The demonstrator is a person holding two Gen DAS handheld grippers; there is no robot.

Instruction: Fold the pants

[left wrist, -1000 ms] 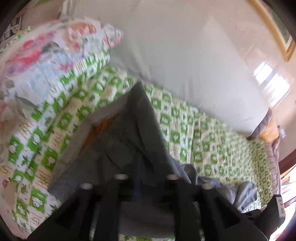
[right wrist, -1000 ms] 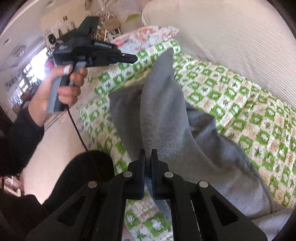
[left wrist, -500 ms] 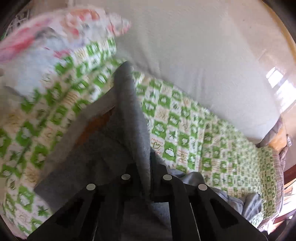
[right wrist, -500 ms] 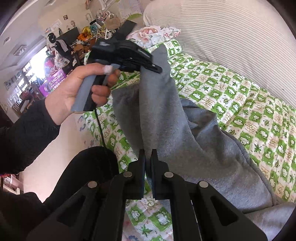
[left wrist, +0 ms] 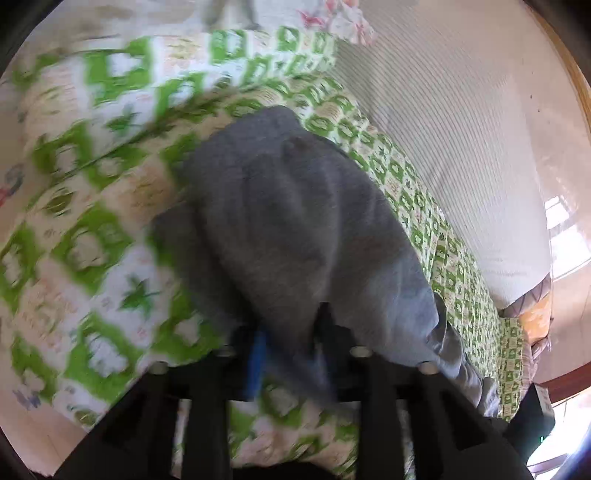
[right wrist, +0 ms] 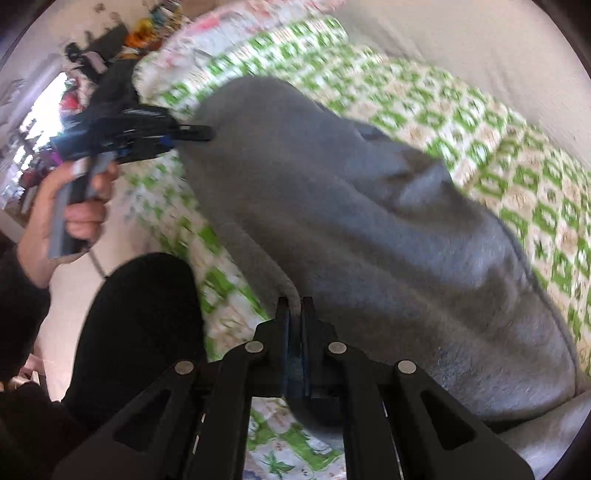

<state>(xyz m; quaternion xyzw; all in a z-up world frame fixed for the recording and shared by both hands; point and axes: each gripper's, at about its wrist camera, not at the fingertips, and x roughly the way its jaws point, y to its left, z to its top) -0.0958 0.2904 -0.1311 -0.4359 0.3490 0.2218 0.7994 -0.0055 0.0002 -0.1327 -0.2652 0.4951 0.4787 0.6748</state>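
Note:
Grey sweatpants (left wrist: 295,229) lie on a green-and-white patterned bedspread (left wrist: 85,229), folded over on themselves. My left gripper (left wrist: 291,325) has its jaws apart with the pants' edge between them; the view is blurred. In the right wrist view the pants (right wrist: 369,229) spread across the bed. My right gripper (right wrist: 294,310) is shut on the near edge of the pants. The left gripper (right wrist: 201,133) shows there at the pants' far left edge, held by a hand.
A white striped mattress or headboard cushion (left wrist: 461,129) runs along the bed's far side. A floral pillow (left wrist: 343,18) lies at the head. The person's black-clad leg (right wrist: 136,332) is beside the bed's near edge. Room clutter (right wrist: 122,33) sits beyond the bed.
Both grippers have swung down toward the bed, laying the raised grey fabric over onto the rest of the pants. The left jaws, shut on the fabric half a second ago, now stand apart.

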